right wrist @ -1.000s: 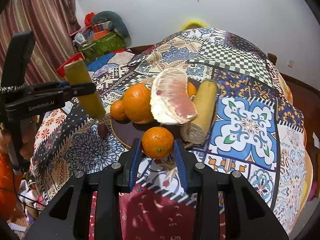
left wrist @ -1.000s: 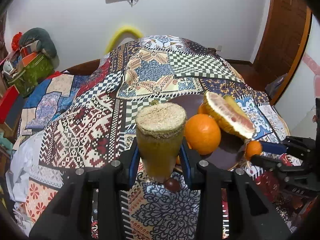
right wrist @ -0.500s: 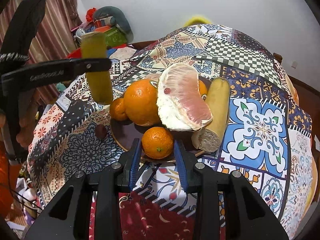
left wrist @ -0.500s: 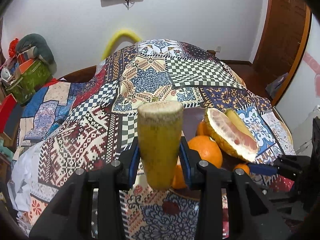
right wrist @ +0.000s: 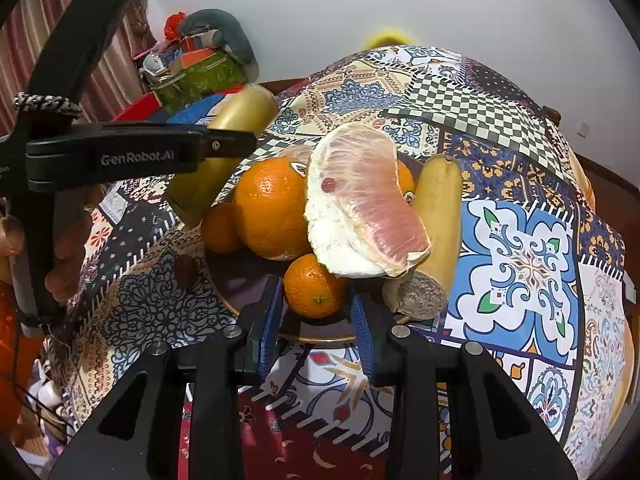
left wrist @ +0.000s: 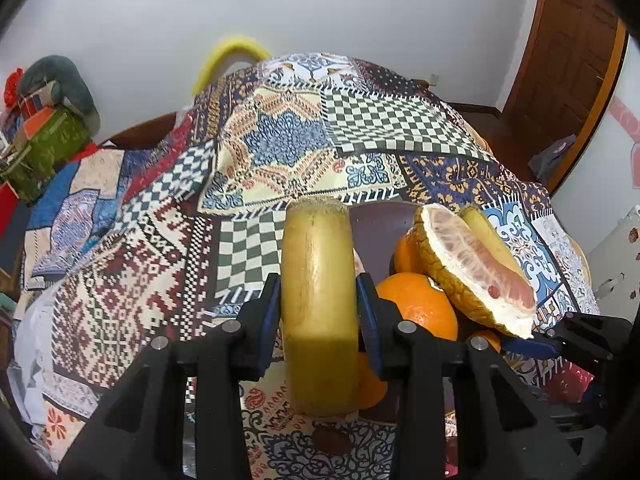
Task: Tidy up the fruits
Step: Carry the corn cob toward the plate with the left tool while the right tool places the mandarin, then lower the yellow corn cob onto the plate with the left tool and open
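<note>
While left hand-held gripper (left wrist: 318,312) clamps one sugarcane piece (left wrist: 318,300) above plate (right wrist: 256,304): right hand-held gripper (right wrist: 316,320) holds one mandarin (right wrist: 314,286) at plate's near rim. On plate: two oranges, one more mandarin, one pomelo wedge (right wrist: 360,204), second cane piece (right wrist: 434,220).

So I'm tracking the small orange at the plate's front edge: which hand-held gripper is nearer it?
Right. The right hand-held gripper grips the small orange; the left hand-held gripper holds a yellow cut stalk beside the plate.
</note>
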The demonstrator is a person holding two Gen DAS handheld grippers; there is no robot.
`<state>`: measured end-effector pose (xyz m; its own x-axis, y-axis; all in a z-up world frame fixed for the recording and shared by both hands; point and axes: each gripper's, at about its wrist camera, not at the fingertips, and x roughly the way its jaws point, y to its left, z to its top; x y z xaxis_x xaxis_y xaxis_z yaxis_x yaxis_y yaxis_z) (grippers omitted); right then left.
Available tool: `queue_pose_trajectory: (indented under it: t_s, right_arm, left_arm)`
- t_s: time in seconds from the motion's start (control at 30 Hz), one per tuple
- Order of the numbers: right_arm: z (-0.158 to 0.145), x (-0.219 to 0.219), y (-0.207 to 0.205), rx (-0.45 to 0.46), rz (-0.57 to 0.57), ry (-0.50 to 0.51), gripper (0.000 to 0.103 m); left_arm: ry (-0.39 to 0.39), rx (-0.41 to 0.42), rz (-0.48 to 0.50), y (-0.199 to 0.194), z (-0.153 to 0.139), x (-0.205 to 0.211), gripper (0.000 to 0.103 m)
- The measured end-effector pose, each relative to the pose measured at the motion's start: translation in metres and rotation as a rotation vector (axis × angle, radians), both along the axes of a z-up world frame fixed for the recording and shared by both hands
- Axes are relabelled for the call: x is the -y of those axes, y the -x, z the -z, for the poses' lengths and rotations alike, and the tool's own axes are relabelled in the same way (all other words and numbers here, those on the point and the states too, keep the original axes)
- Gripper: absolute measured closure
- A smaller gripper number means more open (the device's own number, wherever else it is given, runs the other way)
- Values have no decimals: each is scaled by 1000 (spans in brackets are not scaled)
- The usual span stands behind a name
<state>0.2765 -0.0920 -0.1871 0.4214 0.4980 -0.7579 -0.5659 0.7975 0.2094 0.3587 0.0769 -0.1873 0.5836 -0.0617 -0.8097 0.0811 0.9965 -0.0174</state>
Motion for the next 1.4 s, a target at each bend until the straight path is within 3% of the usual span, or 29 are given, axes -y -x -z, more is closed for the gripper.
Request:
queue_pose_trajectory:
  t_s: [0.17, 0.5, 0.77, 0.87, 0.93, 1.2, 1.27, 1.4]
  right_arm:
    - [2, 2, -3, -10, 12, 0, 71]
    - [3, 3, -4, -19, 19, 0, 70]
    - [1, 3, 0, -25, 2, -6, 68]
    - [-1, 5, 2, -18, 1, -5, 68]
    - [-2, 7, 3, -18, 2, -3, 68]
    - [-12, 32, 14, -8, 20, -4, 68]
    - [-15, 43, 16, -4, 43, -2, 68]
    - [-20, 61, 16, -1, 87, -8, 68]
  left_arm:
    - [8, -17, -2, -4, 8, 0, 66]
    - [-18, 29, 10, 1, -3, 4, 66]
    - [-45, 44, -85, 7, -8, -39, 62]
    - [-61, 11, -106, 3, 2, -59, 54]
    - [-44, -32, -106, -4, 13, -68, 54]
    - [-68, -119, -66, -29, 49, -65, 55]
    - [-56, -132, -76, -34, 56, -65, 60]
    - [-68, -113, -84, -32, 59, -60, 62]
